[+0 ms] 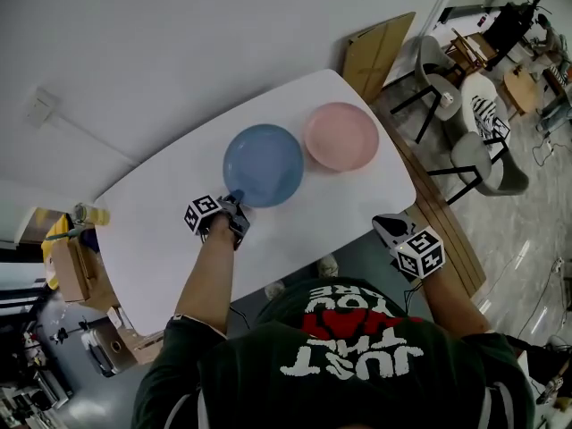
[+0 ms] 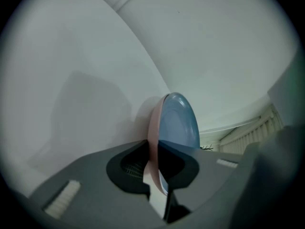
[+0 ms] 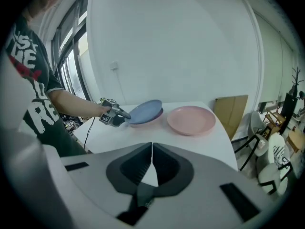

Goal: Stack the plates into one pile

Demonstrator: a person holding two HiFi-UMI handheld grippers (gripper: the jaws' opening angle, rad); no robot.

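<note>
A blue plate [image 1: 264, 164] lies on the white table [image 1: 152, 231], with a pink plate [image 1: 341, 136] just to its right. My left gripper [image 1: 235, 198] is shut on the blue plate's near rim. In the left gripper view the blue plate [image 2: 178, 123] stands edge-on between the jaws of the left gripper [image 2: 155, 162], a pinkish layer pressed against its underside. The right gripper view shows the blue plate [image 3: 144, 110] resting on a mauve plate [image 3: 145, 120], beside the pink plate [image 3: 191, 119]. My right gripper [image 1: 393, 229] hangs off the table's near right corner, and in its own view the right gripper [image 3: 151, 149] is shut and empty.
Chairs [image 1: 474, 105] and a small table stand on the floor to the right. A cardboard sheet [image 1: 375, 52] leans by the table's far right corner. Boxes and clutter [image 1: 71, 266] sit at the left end. A white wall runs behind the table.
</note>
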